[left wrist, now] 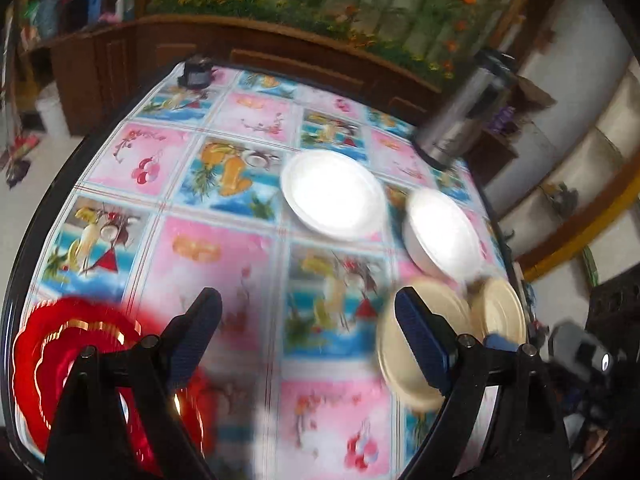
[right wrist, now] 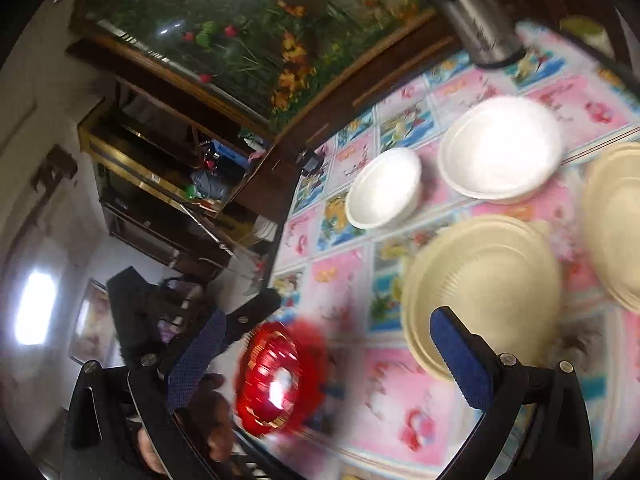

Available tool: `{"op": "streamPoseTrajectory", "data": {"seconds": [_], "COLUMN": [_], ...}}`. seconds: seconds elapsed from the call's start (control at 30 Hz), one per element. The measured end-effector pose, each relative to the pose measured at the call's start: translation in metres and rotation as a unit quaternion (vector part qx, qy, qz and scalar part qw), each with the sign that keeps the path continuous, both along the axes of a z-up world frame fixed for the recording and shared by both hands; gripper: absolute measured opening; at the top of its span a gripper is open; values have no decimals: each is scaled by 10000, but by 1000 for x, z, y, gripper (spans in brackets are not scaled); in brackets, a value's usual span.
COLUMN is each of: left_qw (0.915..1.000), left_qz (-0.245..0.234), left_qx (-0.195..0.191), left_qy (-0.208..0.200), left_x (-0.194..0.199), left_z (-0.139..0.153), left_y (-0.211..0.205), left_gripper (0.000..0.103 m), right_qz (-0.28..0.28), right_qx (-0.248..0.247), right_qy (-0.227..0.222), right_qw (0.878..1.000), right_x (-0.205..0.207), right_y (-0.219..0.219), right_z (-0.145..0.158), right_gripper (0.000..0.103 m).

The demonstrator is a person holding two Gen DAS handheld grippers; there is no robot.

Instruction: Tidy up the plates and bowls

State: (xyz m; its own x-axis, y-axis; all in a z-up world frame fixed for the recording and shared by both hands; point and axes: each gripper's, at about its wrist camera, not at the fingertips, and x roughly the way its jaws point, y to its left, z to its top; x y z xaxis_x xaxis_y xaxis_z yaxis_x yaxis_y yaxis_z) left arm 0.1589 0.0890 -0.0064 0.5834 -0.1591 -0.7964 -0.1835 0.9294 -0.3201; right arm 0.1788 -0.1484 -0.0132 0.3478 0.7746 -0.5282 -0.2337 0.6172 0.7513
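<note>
On the patterned tablecloth (left wrist: 224, 264) lie a white plate (left wrist: 334, 194), a white bowl (left wrist: 442, 236), a cream bowl (left wrist: 416, 344) and a cream plate (left wrist: 500, 312). A red plate (left wrist: 60, 356) sits at the near left. My left gripper (left wrist: 308, 312) is open and empty above the cloth. In the right wrist view my right gripper (right wrist: 352, 324) is open and empty above the red plate (right wrist: 276, 380). That view also shows the white bowl (right wrist: 384, 194), white plate (right wrist: 502, 148), cream bowl (right wrist: 484, 284) and cream plate (right wrist: 616, 224). Both views are blurred.
A steel thermos (left wrist: 460, 120) stands at the table's far right edge and also shows in the right wrist view (right wrist: 476, 12). A small dark object (left wrist: 196, 74) sits at the far left corner. Wooden cabinets line the wall behind the table.
</note>
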Motion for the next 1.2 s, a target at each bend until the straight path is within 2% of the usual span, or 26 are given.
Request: {"op": "streamPoseTrajectory", "data": {"seconds": [0.07, 0.27, 0.3, 0.43, 0.5, 0.57, 0.63, 0.73, 0.8, 0.83, 0.87, 0.9, 1.0, 1.2], "left_qw": [9998, 9967, 9959, 9935, 9929, 9927, 9920, 9907, 9899, 9892, 9895, 9899, 9902, 9938], "left_qz": [164, 556, 606, 629, 568, 527, 516, 447, 385, 361, 363, 325, 311, 307], "left_qx": [15, 109, 88, -41, -87, -28, -77, -35, 31, 170, 292, 272, 300, 414], "left_qy": [149, 582, 663, 951, 1040, 1087, 1145, 1281, 1365, 1412, 1370, 1353, 1325, 989], "left_x": [30, 91, 103, 133, 142, 147, 151, 157, 159, 160, 159, 158, 150, 114], "left_z": [-5, -27, -33, -55, -67, -73, -82, -92, -98, -101, -100, -99, -97, -70], "left_y": [8, 27, 29, 31, 28, 24, 22, 18, 15, 12, 10, 9, 8, 3], "left_gripper": [89, 88, 87, 71, 71, 68, 65, 56, 38, 23, 13, 13, 11, 11], "right_qz": [-72, -332, -392, -441, -477, -562, -612, -629, -646, -660, -649, -611, -646, -559], "right_qx": [35, -20, -54, -135, -330, -462, -669, -843, -959, -1060, -1248, -1349, -1489, -1320], "right_qy": [329, 888, 979, 1291, 1312, 1296, 1312, 1379, 1401, 1397, 1402, 1414, 1256, 982], "right_qw": [9994, 9955, 9944, 9906, 9897, 9889, 9872, 9848, 9834, 9823, 9801, 9788, 9787, 9848], "right_x": [31, 104, 115, 143, 152, 157, 163, 168, 170, 171, 172, 172, 165, 135], "right_y": [9, 29, 33, 44, 51, 53, 57, 62, 66, 68, 71, 72, 75, 69], "right_z": [-9, -35, -41, -65, -74, -79, -85, -95, -99, -102, -104, -107, -102, -83], "right_gripper": [103, 100, 97, 81, 79, 78, 70, 65, 63, 52, 42, 13, 11, 11]}}
